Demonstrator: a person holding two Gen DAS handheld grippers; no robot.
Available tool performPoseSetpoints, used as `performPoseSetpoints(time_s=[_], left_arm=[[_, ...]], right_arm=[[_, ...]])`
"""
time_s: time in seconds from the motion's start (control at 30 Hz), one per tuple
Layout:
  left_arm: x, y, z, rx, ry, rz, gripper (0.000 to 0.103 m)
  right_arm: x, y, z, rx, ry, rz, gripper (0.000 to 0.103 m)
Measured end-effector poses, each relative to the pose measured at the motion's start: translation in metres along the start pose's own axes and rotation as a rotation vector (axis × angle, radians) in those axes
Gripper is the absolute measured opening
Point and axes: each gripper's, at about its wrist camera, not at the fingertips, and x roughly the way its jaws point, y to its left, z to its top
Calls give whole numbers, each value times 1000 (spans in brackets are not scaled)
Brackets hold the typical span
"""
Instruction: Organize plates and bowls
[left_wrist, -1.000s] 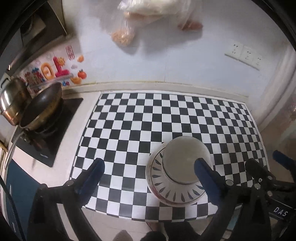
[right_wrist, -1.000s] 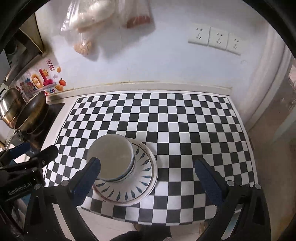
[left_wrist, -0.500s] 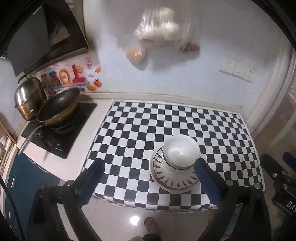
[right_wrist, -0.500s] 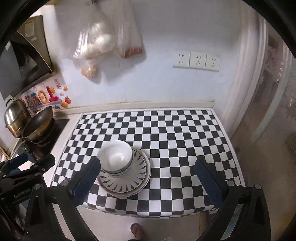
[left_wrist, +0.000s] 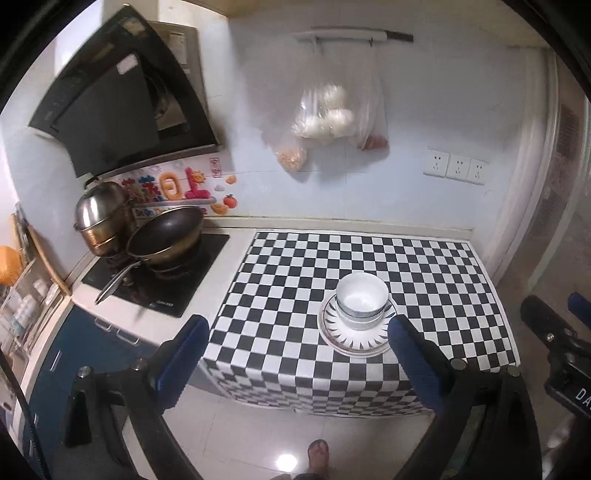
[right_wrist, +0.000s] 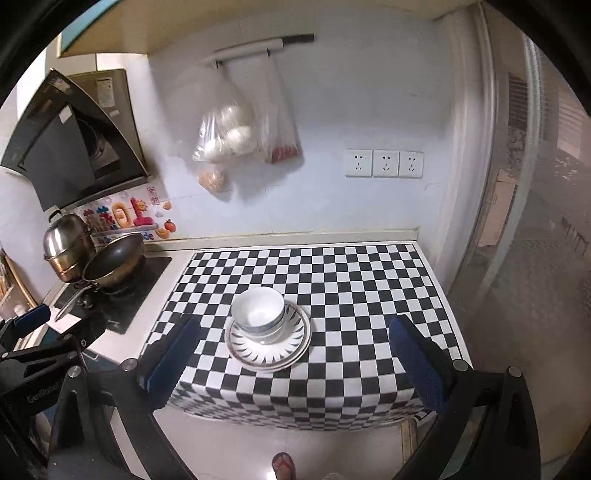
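Note:
White bowls (left_wrist: 362, 301) (right_wrist: 259, 309) sit nested on stacked white plates with dark leaf marks (left_wrist: 356, 338) (right_wrist: 271, 349), near the front edge of the checkered counter (left_wrist: 424, 273) (right_wrist: 351, 280). My left gripper (left_wrist: 297, 332) is open and empty, held high and back from the counter, the stack near its right finger. My right gripper (right_wrist: 295, 332) is open and empty too, also well back, with the stack between its fingers in the image but far below. Each gripper shows at the edge of the other's view.
A dark wok (left_wrist: 166, 236) (right_wrist: 114, 260) and a steel pot (left_wrist: 101, 218) (right_wrist: 68, 245) stand on the hob at left, under a black hood (left_wrist: 122, 103). Food bags (left_wrist: 328, 118) (right_wrist: 236, 140) hang on the wall. A sandalled foot (left_wrist: 318, 452) stands on the floor.
Both grippers have pulled up and back from the counter; the bowl-and-plate stack has shrunk in both views and the counter's front edge and floor have come into view.

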Motion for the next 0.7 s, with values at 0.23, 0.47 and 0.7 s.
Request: performPoseSetpoints(time_s=[0.23, 0.47, 0.7], left_arm=[[-60, 11, -16, 7, -46, -1, 99], [-103, 28, -33, 33, -86, -29, 99], [-124, 42, -50, 46, -96, -49, 99]], right_arm=[[-76, 6, -16, 14, -46, -19, 103], [-134, 18, -35, 43, -91, -39, 103], [-168, 38, -54, 28, -85, -70, 103]])
